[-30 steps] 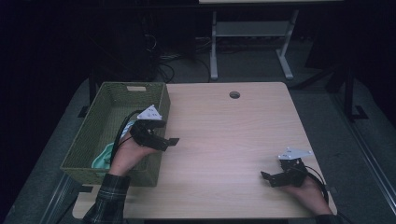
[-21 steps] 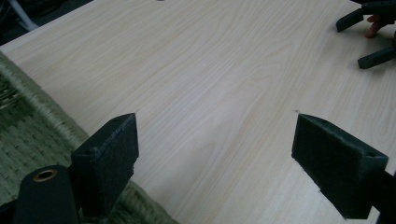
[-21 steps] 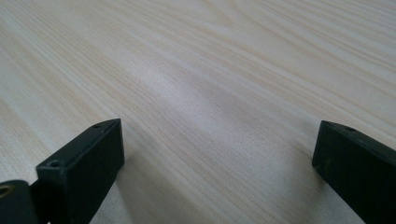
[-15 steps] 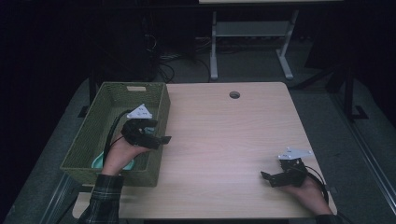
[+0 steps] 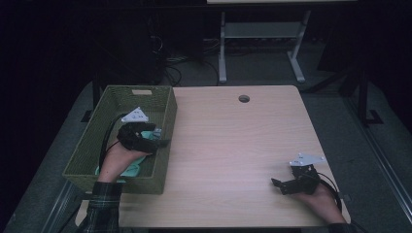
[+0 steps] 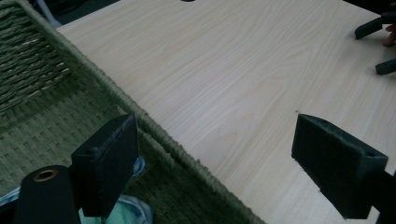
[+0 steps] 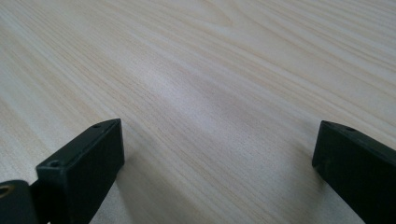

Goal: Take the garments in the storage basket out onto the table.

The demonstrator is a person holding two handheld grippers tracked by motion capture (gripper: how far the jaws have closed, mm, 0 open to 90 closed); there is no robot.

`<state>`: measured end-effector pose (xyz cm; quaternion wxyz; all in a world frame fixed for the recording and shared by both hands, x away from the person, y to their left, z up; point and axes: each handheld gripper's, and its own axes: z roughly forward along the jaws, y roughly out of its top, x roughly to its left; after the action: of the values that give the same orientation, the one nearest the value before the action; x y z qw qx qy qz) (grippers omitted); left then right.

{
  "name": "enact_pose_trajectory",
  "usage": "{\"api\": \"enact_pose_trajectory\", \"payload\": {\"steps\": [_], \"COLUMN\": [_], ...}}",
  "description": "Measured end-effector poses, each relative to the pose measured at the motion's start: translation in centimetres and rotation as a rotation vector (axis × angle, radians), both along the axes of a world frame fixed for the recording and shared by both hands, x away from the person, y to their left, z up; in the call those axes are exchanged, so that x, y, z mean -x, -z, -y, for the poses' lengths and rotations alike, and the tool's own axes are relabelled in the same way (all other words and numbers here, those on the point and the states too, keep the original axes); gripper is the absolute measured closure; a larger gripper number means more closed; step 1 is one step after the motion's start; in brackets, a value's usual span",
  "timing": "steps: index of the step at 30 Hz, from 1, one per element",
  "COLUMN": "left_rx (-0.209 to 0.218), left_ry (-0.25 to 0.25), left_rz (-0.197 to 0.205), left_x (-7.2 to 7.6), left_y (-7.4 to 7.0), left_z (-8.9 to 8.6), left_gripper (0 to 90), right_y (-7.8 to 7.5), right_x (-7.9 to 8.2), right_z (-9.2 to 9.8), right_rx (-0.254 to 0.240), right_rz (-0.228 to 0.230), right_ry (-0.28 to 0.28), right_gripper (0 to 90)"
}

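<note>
A green woven basket (image 5: 116,185) stands on the left part of the wooden table (image 5: 233,141). A mint-green cloth (image 5: 131,167) lies inside it, partly under the person's left hand. My left gripper (image 5: 159,137) hangs open over the basket's right side. In the left gripper view its jaws (image 6: 215,168) straddle the basket rim (image 6: 154,130), one over the woven floor and one over the table, with the cloth (image 6: 126,212) just below the inner jaw. My right gripper (image 5: 281,183) rests open at the table's front right, its jaws (image 7: 215,172) wide apart over bare wood.
A round cable hole (image 5: 244,98) sits at the table's far edge. Beyond the table are a white metal stand (image 5: 257,43) and cables on the dark floor. The other gripper's jaws (image 6: 378,28) show at the top right of the left gripper view.
My left gripper has moved left and toward the person, from over the basket's right rim to lower inside the basket. The right gripper has stayed put.
</note>
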<state>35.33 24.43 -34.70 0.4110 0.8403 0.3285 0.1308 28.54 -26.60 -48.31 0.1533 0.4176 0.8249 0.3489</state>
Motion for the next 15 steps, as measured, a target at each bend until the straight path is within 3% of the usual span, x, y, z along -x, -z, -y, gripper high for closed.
{"api": "enact_pose_trajectory", "payload": {"steps": [15], "left_rx": [-0.013], "left_ry": [-0.054], "left_rz": [0.010], "left_x": [-0.2], "left_y": [0.1], "left_z": [-2.3], "left_gripper": [15.6], "right_y": [0.0], "right_x": [0.0], "right_z": [0.0], "right_rx": [0.002], "right_rz": [0.001], "right_ry": [-0.001], "right_gripper": [1.8]}}
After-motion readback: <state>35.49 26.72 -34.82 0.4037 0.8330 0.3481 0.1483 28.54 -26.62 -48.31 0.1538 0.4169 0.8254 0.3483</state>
